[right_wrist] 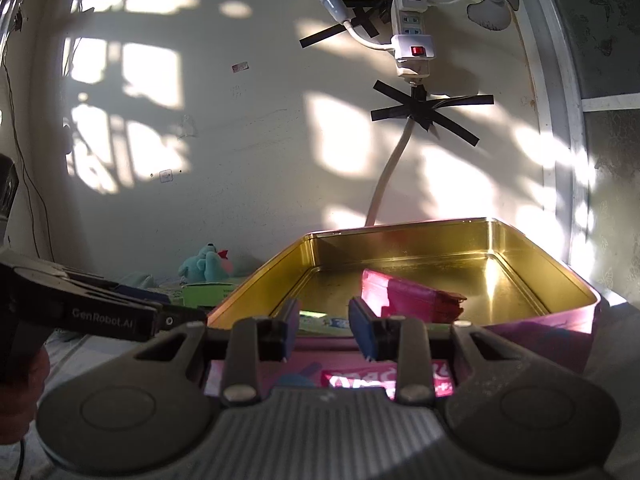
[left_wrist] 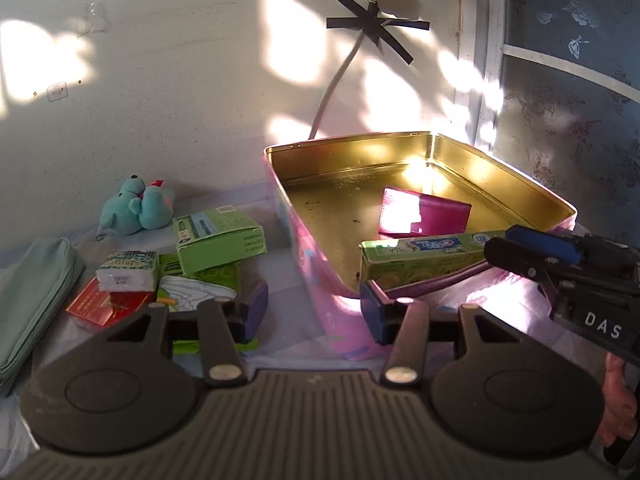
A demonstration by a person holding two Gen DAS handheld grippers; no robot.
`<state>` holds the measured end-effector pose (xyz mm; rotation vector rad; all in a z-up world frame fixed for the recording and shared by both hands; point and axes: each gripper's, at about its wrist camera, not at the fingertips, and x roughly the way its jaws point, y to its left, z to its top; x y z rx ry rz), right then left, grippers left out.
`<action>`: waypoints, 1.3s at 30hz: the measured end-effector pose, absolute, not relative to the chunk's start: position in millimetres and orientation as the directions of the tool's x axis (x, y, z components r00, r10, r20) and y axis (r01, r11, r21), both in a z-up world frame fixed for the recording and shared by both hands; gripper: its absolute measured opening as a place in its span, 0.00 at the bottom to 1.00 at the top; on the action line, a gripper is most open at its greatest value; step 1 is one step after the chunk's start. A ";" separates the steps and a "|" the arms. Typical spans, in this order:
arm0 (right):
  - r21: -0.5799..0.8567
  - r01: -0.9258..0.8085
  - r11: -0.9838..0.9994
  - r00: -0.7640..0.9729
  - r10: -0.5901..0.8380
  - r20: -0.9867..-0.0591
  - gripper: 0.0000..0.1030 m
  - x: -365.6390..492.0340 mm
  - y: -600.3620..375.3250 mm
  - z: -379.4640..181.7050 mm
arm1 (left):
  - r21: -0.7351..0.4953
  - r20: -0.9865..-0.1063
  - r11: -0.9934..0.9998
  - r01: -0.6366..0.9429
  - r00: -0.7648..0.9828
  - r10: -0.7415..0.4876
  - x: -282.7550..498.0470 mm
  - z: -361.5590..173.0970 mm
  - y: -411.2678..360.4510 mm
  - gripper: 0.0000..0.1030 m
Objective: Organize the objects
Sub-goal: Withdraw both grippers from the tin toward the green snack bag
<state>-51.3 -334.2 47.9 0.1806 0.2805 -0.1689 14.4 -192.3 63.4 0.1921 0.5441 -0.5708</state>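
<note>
An open pink tin (left_wrist: 316,280) with a gold inside stands against the wall; it also shows in the right wrist view (right_wrist: 540,328). In it lie a magenta wallet (left_wrist: 436,218) (right_wrist: 412,292) and a green toothpaste box (left_wrist: 424,260) that leans on the near rim. My left gripper (left_wrist: 314,312) is open and empty, its fingers either side of the tin's near left corner. My right gripper (right_wrist: 324,330) is open just above the tin's near rim, with the toothpaste box (right_wrist: 320,320) between and beyond its pads. The right gripper also shows in the left wrist view (left_wrist: 532,254).
Left of the tin lie a teal plush toy (left_wrist: 136,206), a green carton (left_wrist: 218,240), a small green-and-white box (left_wrist: 128,270), a red box (left_wrist: 100,306) and a teal pouch (left_wrist: 32,296). A power strip (right_wrist: 412,36) and its cable hang taped on the wall.
</note>
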 end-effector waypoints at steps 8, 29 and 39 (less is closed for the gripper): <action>0.121 0.102 0.987 0.950 -0.060 -0.308 0.29 -38.3 -290.1 53.6 | 0.070 -0.535 0.905 0.419 0.782 -0.320 22.1 50.6 -140.4 0.52; -0.162 -0.121 0.979 0.869 0.026 -0.494 0.31 63.7 -169.0 33.7 | -0.018 -0.583 0.991 0.135 0.803 -0.120 67.9 6.0 -22.6 0.53; -0.462 -0.131 0.877 0.863 -0.128 -0.488 0.31 93.2 -141.6 -0.4 | -0.092 -0.590 0.982 0.163 0.786 -0.185 71.1 3.1 -17.2 0.62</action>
